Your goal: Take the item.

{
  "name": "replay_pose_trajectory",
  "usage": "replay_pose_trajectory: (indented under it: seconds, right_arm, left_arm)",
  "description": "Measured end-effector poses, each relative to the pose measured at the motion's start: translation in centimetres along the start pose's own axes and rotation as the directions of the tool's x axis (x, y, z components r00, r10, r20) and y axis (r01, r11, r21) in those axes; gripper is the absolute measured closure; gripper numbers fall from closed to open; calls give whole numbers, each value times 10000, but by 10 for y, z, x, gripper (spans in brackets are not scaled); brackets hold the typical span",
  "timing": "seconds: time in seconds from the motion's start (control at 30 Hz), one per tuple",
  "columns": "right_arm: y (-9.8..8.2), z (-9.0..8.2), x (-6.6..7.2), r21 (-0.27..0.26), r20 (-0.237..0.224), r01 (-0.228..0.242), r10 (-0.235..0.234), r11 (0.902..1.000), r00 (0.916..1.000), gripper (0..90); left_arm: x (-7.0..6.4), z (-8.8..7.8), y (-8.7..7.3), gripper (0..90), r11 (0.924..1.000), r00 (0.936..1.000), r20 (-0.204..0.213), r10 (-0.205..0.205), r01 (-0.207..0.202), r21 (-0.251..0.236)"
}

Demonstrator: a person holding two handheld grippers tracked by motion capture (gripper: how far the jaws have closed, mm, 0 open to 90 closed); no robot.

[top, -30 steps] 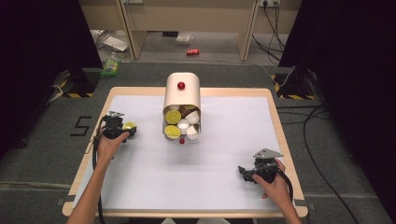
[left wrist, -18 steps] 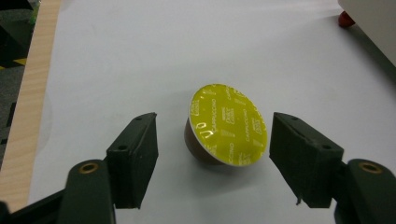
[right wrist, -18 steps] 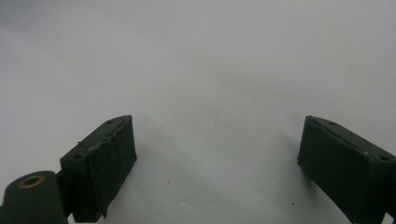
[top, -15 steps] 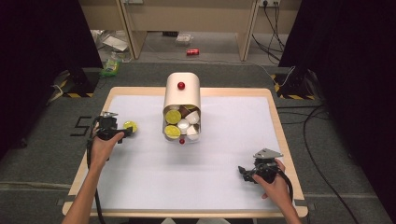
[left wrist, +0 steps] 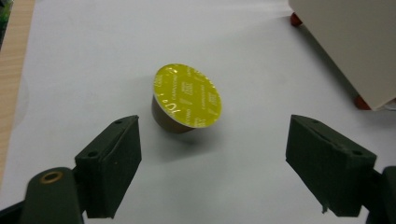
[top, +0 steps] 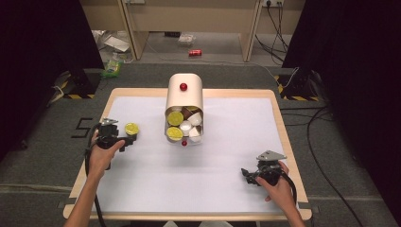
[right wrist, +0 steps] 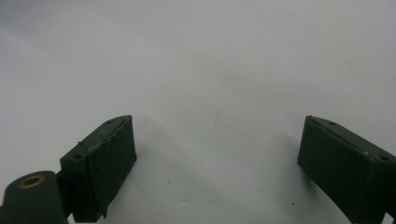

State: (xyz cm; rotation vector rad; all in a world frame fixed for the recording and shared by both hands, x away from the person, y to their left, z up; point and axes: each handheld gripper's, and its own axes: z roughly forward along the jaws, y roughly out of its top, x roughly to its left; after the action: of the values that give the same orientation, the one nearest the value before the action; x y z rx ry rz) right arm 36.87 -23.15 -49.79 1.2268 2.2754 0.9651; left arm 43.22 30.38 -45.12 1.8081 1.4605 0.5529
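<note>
A capsule with a yellow foil lid (top: 132, 128) lies tilted on the white sheet at the table's left. In the left gripper view the capsule (left wrist: 187, 95) sits just beyond the jaw tips, touching neither. My left gripper (top: 130, 139) (left wrist: 215, 140) is open; its jaws have just been opening, with nothing between them. A beige container (top: 184, 94) lies on its side at the table's middle, several yellow, white and brown capsules (top: 183, 126) in its open mouth. My right gripper (top: 247, 174) (right wrist: 217, 133) rests open over bare sheet at the front right.
The container's beige wall (left wrist: 345, 42) and its red feet stand to the right of the left gripper. The white sheet (top: 213, 189) covers the table inside a wooden rim (top: 283, 137). Cables and litter lie on the floor beyond.
The left gripper's jaws have spread and let go of the yellow-lidded capsule, and the hand has drawn back a little to the left. The right gripper has kept still.
</note>
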Motion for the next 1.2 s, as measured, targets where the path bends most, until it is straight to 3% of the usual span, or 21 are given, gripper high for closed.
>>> replay_pose_trajectory:
  seconds: [0.43,0.8,1.2]
  right_arm:
    - [0,0,0,0,1,2,-2,10000,10000,116]
    - [0,0,0,2,4,2,-2,10000,10000,116]
    - [0,0,0,0,8,5,-5,10000,10000,116]
  left_arm:
    - [-23,-15,-24,160,9994,9984,540,187,-172,-295]
    - [-37,-25,-44,160,9981,9960,737,512,-486,-368]
    - [-45,-33,-71,160,9973,9949,801,605,-569,-471]
